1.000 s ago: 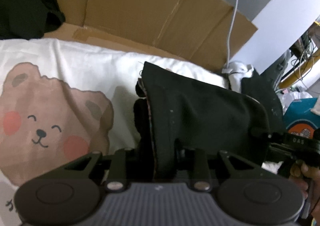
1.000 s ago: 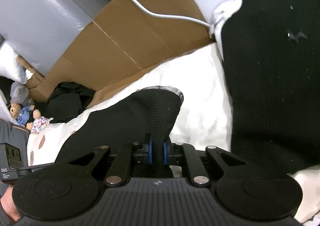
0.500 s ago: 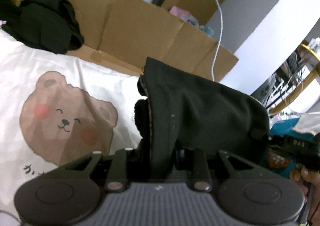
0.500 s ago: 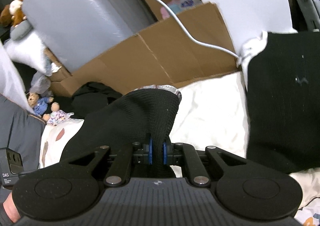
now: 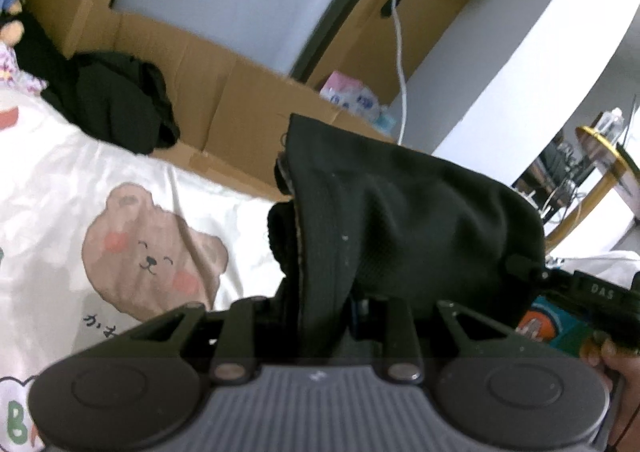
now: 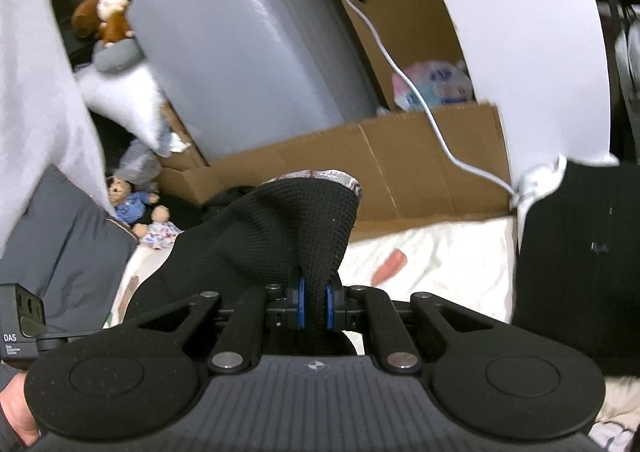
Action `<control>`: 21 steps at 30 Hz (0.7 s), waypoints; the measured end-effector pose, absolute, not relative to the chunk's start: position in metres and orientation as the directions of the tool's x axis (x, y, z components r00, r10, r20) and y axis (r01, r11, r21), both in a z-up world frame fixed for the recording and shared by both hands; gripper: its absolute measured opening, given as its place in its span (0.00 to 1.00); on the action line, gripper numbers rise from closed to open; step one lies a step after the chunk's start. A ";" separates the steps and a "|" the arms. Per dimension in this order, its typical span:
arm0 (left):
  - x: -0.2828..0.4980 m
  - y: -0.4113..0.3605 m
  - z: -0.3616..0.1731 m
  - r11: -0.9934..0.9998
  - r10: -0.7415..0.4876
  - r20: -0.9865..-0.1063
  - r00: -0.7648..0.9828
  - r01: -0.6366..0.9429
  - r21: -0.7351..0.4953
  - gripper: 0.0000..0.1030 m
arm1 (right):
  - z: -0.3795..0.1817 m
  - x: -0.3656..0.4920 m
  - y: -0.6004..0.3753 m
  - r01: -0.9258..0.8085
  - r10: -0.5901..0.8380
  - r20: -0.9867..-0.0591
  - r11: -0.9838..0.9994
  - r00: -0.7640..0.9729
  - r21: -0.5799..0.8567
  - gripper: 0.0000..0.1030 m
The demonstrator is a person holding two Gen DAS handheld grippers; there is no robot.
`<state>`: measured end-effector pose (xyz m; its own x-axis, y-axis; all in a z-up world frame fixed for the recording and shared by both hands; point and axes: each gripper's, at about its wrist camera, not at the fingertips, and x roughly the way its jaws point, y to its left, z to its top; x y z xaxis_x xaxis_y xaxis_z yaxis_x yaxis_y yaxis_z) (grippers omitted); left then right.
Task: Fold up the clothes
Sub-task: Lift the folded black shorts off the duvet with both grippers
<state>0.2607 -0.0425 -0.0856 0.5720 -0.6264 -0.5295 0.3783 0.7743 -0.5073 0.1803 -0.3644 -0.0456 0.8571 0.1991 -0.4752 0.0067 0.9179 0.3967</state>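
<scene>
You have just lifted both hand-held grippers off the bed [image 5: 60,180]: a second ago the bear print [image 5: 152,252] filled the lower left of the left view, and now it sits smaller and lower, with more of the cardboard [image 5: 240,92] and the grey panel behind it in sight. The black garment [image 5: 420,220] has come up with you and hangs in the air between the two tools, clear of the sheet, so by my reading you are stretching it out before laying it down for a fold. Your left hand-held gripper [image 5: 320,304] pinches a thick bunch of its edge; your right hand-held gripper [image 6: 314,308] is pressed nearly together on a thinner fold of it, blue pads either side. Count: one garment held, one dark heap [image 5: 120,100] against the cardboard, one black cloth [image 6: 580,272] at the right, one white cable [image 6: 400,72], two dolls [image 6: 136,208] below the pillow.
</scene>
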 end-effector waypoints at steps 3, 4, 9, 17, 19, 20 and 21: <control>0.244 -0.040 -0.068 0.784 -0.612 -0.521 0.595 0.376 -0.493 0.27 | -0.019 0.170 -0.355 -0.035 0.200 -0.467 0.940 0.861 0.338 0.10; 0.236 -0.039 -0.061 0.787 -0.608 -0.515 0.604 0.374 -0.490 0.27 | -0.013 0.167 -0.354 -0.044 0.205 -0.463 0.941 0.863 0.335 0.10; 0.212 -0.034 -0.035 0.792 -0.598 -0.488 0.636 0.377 -0.480 0.27 | 0.019 0.152 -0.345 -0.088 0.211 -0.443 0.955 0.872 0.282 0.10; 0.182 -0.025 -0.005 0.792 -0.583 -0.425 0.693 0.369 -0.486 0.27 | 0.057 0.127 -0.337 -0.149 0.241 -0.399 0.957 0.885 0.247 0.10; 0.176 -0.023 -0.003 0.790 -0.583 -0.416 0.698 0.365 -0.493 0.27 | 0.066 0.121 -0.335 -0.162 0.250 -0.393 0.956 0.885 0.245 0.10; 0.173 -0.022 -0.002 0.789 -0.581 -0.413 0.701 0.363 -0.495 0.27 | 0.068 0.119 -0.334 -0.166 0.250 -0.394 0.958 0.884 0.234 0.10; 0.170 -0.021 -0.001 0.790 -0.579 -0.410 0.705 0.360 -0.496 0.27 | 0.071 0.117 -0.332 -0.171 0.249 -0.395 0.960 0.884 0.224 0.10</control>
<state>0.1698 -0.0206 -0.0013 0.7047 -0.5790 -0.4101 0.3603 0.7899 -0.4962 0.1168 -0.3322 0.0707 0.8841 0.2493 -0.3953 -0.1706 0.9596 0.2236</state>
